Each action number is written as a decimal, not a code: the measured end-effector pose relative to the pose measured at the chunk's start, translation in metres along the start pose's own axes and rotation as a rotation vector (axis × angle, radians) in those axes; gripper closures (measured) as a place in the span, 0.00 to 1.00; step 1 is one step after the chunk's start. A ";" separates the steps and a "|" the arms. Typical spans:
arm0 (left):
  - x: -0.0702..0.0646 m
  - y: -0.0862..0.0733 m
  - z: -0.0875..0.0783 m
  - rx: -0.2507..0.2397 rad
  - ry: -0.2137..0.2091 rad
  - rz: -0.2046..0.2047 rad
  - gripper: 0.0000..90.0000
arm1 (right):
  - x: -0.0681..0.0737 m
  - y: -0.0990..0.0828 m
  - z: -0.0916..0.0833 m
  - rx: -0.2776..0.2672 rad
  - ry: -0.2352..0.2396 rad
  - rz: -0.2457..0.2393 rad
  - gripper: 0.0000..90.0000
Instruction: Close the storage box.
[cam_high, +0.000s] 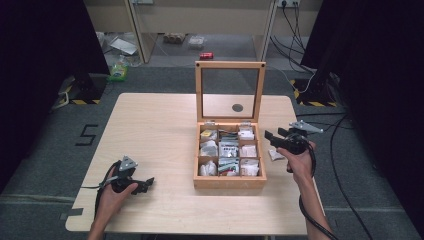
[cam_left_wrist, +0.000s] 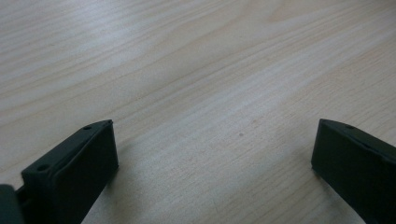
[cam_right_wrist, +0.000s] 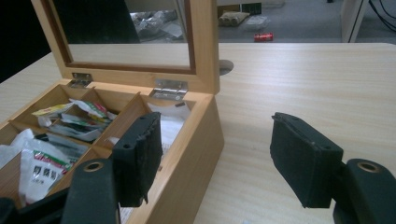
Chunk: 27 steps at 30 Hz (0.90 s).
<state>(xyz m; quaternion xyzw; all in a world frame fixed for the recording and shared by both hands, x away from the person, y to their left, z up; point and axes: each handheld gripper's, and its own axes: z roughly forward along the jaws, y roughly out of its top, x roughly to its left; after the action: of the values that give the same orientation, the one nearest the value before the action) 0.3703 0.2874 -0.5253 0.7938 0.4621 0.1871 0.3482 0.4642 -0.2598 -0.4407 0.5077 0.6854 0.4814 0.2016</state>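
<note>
The square, light-wood compartmented box (cam_high: 229, 182) with upright glazed lid stands right of centre on the pale wooden surface (cam_high: 155, 130), sachets inside; the right hand-held gripper (cam_high: 270, 138) hovers wide and empty at its right wall; the left hand-held gripper (cam_high: 148, 183), wide and empty, rests near the front-left corner.

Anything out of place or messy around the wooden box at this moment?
One white packet lies on the table just right of the wooden box, outside its compartments, below the open right gripper. The other packets sit inside the box, somewhat jumbled. The glass lid stands upright. Nothing looks spilled or damaged.
</note>
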 end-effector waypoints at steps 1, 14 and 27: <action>0.000 0.000 0.000 -0.001 -0.001 0.000 0.00 | 0.000 0.001 0.002 -0.003 0.004 0.001 0.38; 0.000 0.000 0.000 0.000 -0.001 0.001 0.00 | 0.003 0.025 0.024 -0.018 0.004 -0.004 0.37; 0.000 0.000 0.000 0.000 0.000 0.000 0.00 | 0.009 0.045 0.043 -0.031 0.016 -0.030 0.36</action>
<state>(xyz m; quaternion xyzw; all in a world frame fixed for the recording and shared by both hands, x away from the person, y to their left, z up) 0.3702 0.2873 -0.5252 0.7938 0.4624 0.1870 0.3481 0.5161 -0.2314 -0.4198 0.4902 0.6872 0.4928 0.2111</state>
